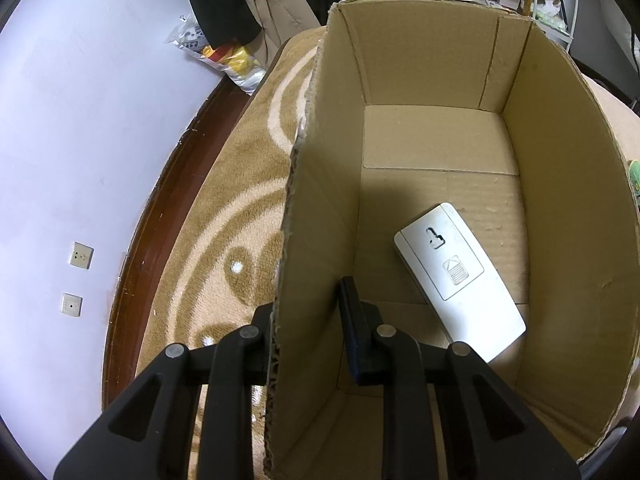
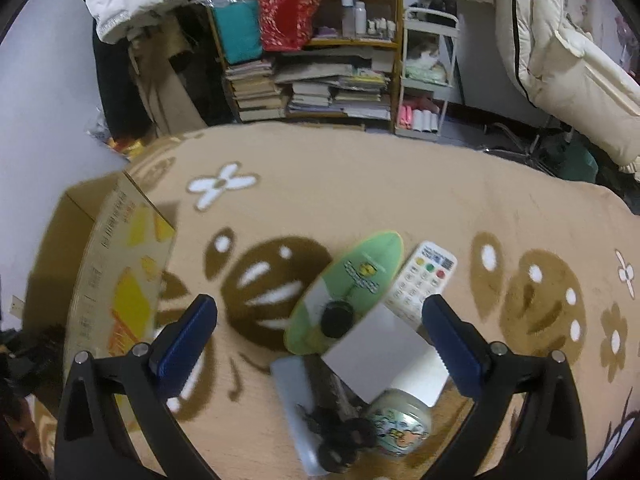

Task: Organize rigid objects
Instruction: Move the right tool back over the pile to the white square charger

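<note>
Your cardboard box (image 1: pixel 560 168) sits open on the patterned blanket (image 2: pixel 360 184), and your left gripper (image 1: pixel 308 320) straddles its near-left wall, one finger outside and one inside; I cannot tell whether it pinches the wall. A white remote (image 1: pixel 460 280) lies face down on the box floor. Your right gripper (image 2: pixel 320 340) hangs spread wide over the pile beside the box: green oval paddle (image 2: pixel 360 272), grey card (image 2: pixel 376 356), buttoned remote (image 2: pixel 424 276) and small jar (image 2: pixel 400 424).

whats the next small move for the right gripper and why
Probably lower the open right gripper onto the green oval board. It lies topmost and nearest, between the fingers, and the cardboard box holds only one white remote.
</note>
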A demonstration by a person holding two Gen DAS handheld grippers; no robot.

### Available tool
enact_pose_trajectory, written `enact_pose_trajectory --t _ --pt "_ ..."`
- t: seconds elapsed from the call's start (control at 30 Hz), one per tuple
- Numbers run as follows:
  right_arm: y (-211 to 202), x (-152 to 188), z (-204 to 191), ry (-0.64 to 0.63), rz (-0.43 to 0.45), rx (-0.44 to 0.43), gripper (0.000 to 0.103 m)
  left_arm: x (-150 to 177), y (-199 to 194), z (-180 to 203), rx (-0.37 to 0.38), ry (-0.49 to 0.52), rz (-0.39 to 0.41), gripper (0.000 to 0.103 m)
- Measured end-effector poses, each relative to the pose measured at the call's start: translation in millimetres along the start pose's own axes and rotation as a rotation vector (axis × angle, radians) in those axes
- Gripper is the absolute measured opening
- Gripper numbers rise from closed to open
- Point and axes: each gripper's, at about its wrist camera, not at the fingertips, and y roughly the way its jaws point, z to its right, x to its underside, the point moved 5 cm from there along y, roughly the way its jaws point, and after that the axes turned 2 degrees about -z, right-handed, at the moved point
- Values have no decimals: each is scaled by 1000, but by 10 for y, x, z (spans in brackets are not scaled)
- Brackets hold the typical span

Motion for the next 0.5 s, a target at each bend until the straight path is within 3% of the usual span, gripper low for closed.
enact_pose_trajectory --t 0.37,0.5 --pt "300 244 137 -15 -88 13 103 -1 4 13 2 -1 -1 21" --pt "375 261 154 -45 -99 54 103 -1 -9 16 0 6 2 21"
